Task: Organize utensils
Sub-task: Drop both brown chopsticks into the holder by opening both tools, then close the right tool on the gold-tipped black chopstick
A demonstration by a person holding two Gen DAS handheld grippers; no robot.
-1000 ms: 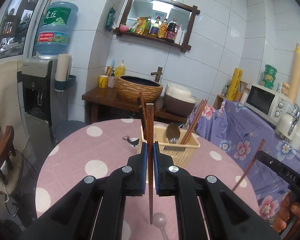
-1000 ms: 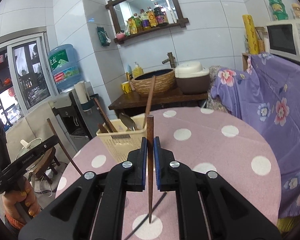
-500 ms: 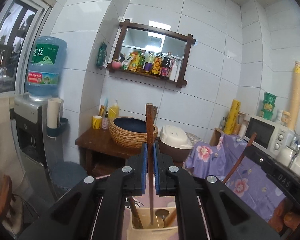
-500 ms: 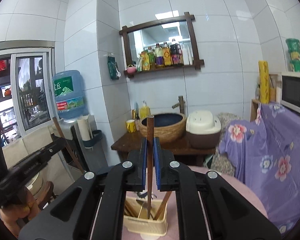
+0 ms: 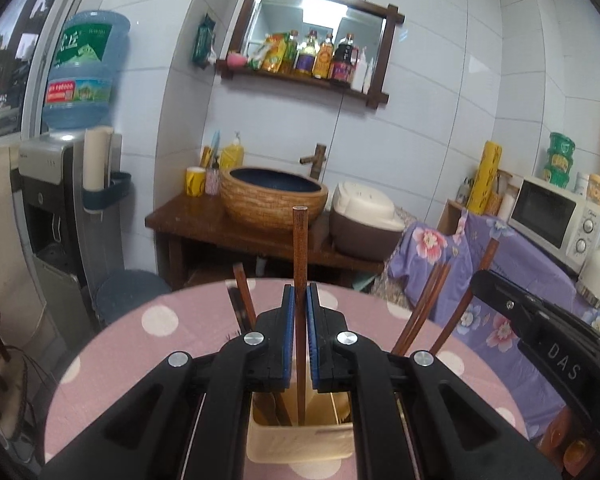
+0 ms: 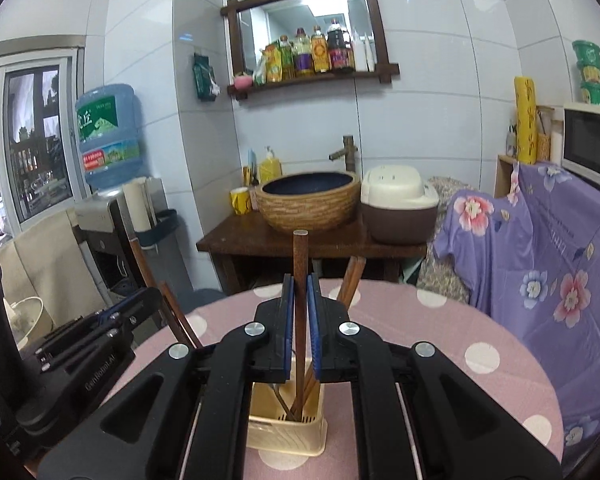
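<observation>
- A dark brown wooden chopstick is pinched upright between the blue pads of the left hand-held gripper; its lower end is seen inside the cream plastic utensil basket.
- A second dark brown wooden chopstick is clamped in the same upright way by the right hand-held gripper, with its tip lowered into the same basket.
- The basket is placed on the round worktop covered by a pink cloth with white dots, directly below both hand-held grippers.
- Several more brown chopsticks are leaned in the basket toward the right in the left wrist view, and one is leaned toward the left.
- In the right wrist view the basket's slotted near wall is shown, and a metal utensil handle is seen inside among the chopsticks; its kind cannot be told.
- The right hand-held gripper is seen at the right edge of the left wrist view, and the left one at the left edge of the right wrist view, each close beside the basket.
- Behind the worktop, a woven basin with a dark blue inside and a white and brown rice cooker are set on a dark wooden stand against the tiled wall.
</observation>
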